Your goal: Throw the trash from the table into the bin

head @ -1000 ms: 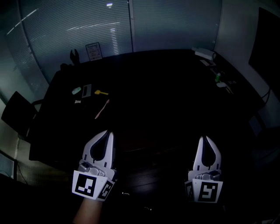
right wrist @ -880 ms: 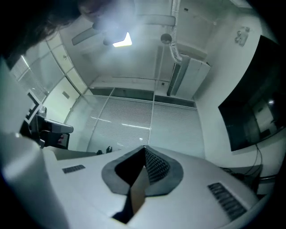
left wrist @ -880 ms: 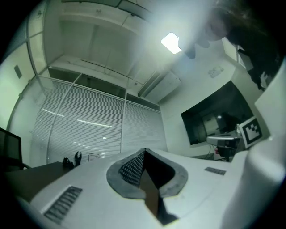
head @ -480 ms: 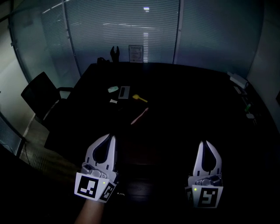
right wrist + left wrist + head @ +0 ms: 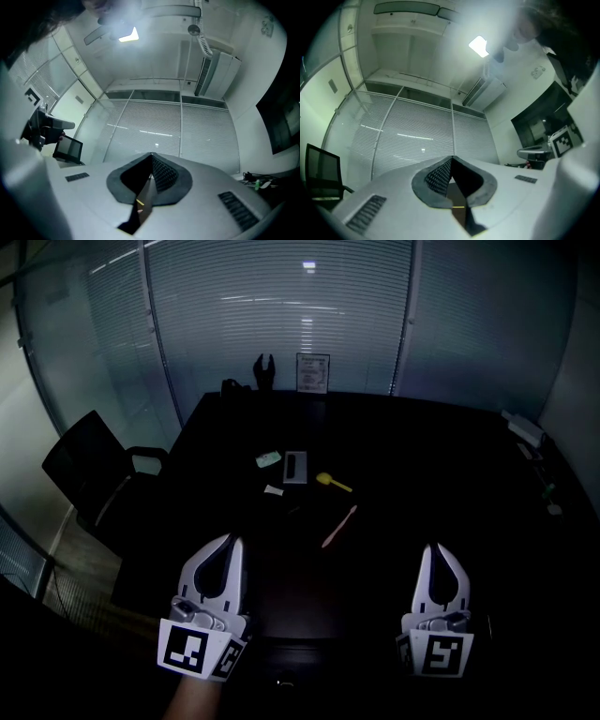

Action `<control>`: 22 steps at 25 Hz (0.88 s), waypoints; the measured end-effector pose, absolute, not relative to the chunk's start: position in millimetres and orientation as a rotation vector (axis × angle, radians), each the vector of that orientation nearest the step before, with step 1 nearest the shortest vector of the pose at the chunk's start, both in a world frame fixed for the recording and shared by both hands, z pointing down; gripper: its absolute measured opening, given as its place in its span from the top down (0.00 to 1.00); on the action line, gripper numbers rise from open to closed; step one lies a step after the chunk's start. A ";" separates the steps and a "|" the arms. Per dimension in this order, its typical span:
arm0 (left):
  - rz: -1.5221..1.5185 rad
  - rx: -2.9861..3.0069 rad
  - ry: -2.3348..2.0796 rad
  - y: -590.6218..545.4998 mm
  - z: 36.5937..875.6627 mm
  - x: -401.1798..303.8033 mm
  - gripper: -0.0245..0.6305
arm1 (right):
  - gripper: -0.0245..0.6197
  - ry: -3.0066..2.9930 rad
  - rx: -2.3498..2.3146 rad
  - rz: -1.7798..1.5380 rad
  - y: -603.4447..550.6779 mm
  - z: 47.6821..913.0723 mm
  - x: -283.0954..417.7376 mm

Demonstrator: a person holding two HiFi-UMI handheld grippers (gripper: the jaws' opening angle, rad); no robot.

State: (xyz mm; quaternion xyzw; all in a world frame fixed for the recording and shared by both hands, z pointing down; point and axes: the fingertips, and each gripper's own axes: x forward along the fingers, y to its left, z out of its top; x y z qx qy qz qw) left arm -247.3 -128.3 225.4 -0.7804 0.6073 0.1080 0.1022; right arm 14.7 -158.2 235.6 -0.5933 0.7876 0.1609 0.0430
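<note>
The left gripper (image 5: pixel 231 542) and right gripper (image 5: pixel 439 547), low in the frame, have their jaws pressed together, empty. The trash lies mid-frame on the dark table (image 5: pixel 441 474): a pale wrapper (image 5: pixel 268 459), a white scrap (image 5: pixel 274 490), a yellow piece (image 5: pixel 330 482) and a pink stick (image 5: pixel 339 526).

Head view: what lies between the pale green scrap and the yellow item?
A grey rectangular object, between the pale green scrap and yellow item; head view only.
</note>
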 end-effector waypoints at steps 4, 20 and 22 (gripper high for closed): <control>0.326 -2.309 1.810 -145.4 227.9 -285.3 0.96 | 0.95 2.420 -1.849 0.476 -178.3 241.3 -14.4; 0.359 -2.328 1.789 -201.3 231.2 -330.9 0.96 | 0.95 2.442 -1.842 0.503 -227.0 244.8 -78.1; 0.361 -2.328 1.794 -208.5 230.9 -332.2 0.96 | 0.95 2.440 -1.823 0.506 -235.4 242.6 -82.7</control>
